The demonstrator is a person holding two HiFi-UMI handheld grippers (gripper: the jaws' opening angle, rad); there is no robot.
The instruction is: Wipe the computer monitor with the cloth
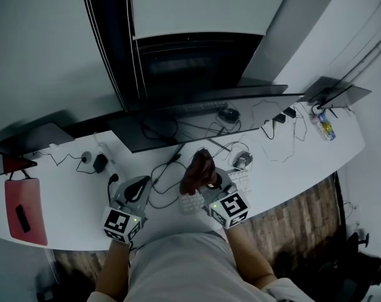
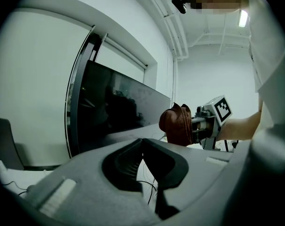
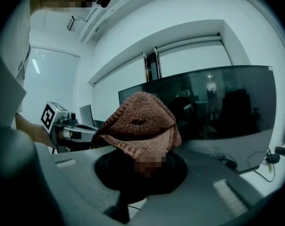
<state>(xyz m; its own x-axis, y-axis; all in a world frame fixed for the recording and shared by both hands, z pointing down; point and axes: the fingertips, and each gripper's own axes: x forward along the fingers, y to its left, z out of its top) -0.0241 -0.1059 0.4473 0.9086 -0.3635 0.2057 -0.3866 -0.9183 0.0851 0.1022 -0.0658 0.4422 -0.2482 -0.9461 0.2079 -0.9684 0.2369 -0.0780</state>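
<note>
Holding the cloth (image 3: 138, 121) short of the monitor (image 3: 227, 102)
Clamping the bunched brown cloth in the right gripper (image 3: 143, 160) above the keyboard (image 1: 192, 202), apart from the dark screen; hanging the left gripper (image 2: 142, 142) beside it, jaws together on nothing. Fitting either a wipe to come or one finished, with no streaks readable on the glass; burying the right jaw tips under the folds

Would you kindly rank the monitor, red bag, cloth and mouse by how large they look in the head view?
Largest to smallest:
1. monitor
2. red bag
3. cloth, though it is held up nearer the camera, which makes it look larger
4. mouse
</note>
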